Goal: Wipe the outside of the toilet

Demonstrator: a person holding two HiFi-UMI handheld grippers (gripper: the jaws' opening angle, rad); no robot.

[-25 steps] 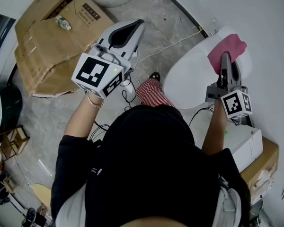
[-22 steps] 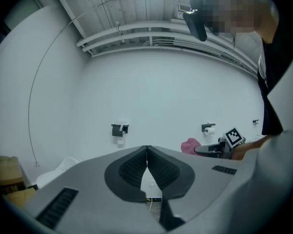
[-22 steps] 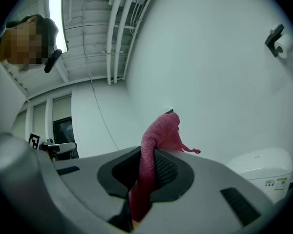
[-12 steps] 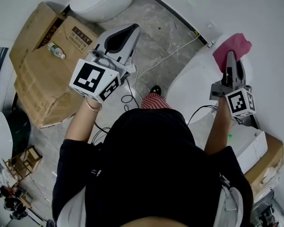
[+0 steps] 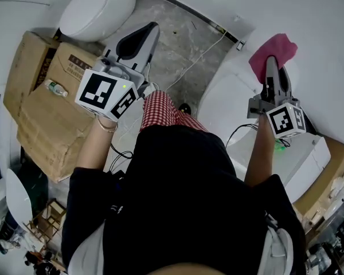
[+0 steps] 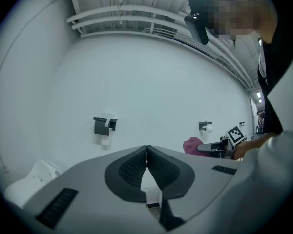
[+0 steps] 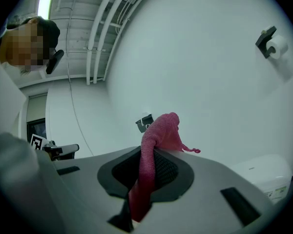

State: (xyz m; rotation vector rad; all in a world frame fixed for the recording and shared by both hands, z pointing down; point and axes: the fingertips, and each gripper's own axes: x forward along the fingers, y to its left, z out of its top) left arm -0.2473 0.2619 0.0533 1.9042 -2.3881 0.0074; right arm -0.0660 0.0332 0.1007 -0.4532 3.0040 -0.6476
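Jutting lengthwise beyond right gripper (image 5: 270, 63): cloth (image 5: 277, 50)

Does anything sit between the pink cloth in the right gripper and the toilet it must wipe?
Nothing visible does. The right gripper, shut on the pink cloth, hangs over the white toilet with no object between them in the head view; whether cloth and toilet touch cannot be told.

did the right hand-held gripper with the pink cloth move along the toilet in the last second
No, hardly. The right hand-held gripper holds the pink cloth over the same rear end of the toilet; mostly the head view itself shifted.
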